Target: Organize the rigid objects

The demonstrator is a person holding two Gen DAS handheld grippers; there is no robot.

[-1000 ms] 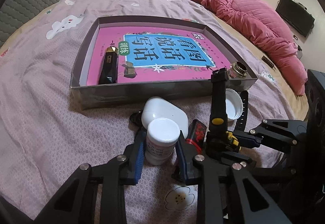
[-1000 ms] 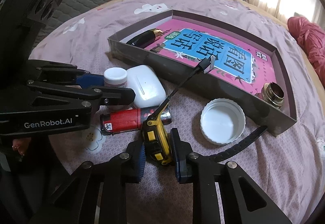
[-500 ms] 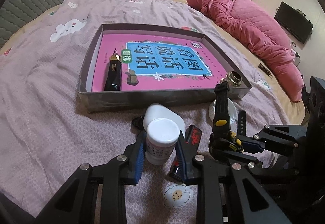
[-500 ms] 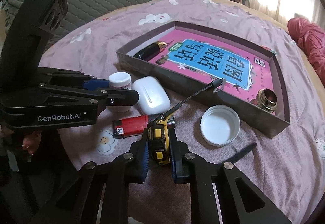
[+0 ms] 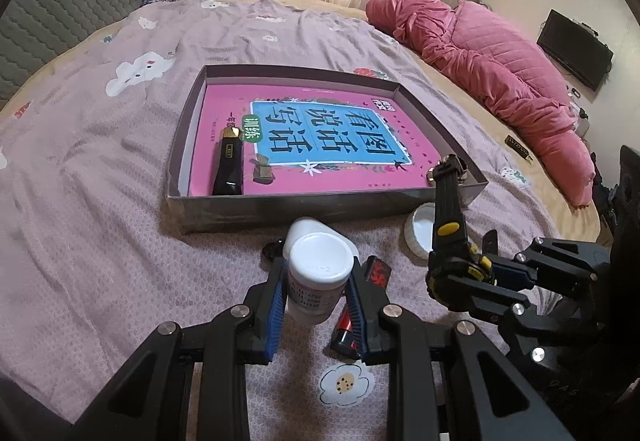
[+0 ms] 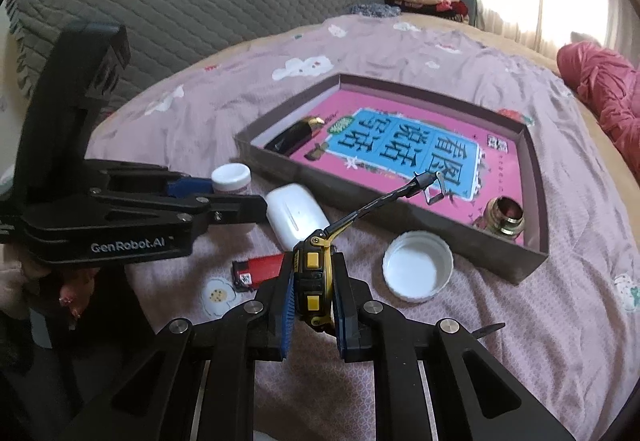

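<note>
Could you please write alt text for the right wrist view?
The right gripper grips a black-and-yellow wristwatch, lifted above a mauve bedsheet. Beyond lie a white cap, a red lighter and a shallow box holding a pink book.

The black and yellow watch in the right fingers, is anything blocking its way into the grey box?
Only the box's near wall lies between the lifted black and yellow watch and the inside; nothing else visible does.

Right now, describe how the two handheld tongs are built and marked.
Both tongs, left and right, are matte black linkage frames with silver pivot bolts and ribbed blue pads. White "GenRobot.AI" lettering marks the left one's side. No cables show.
</note>
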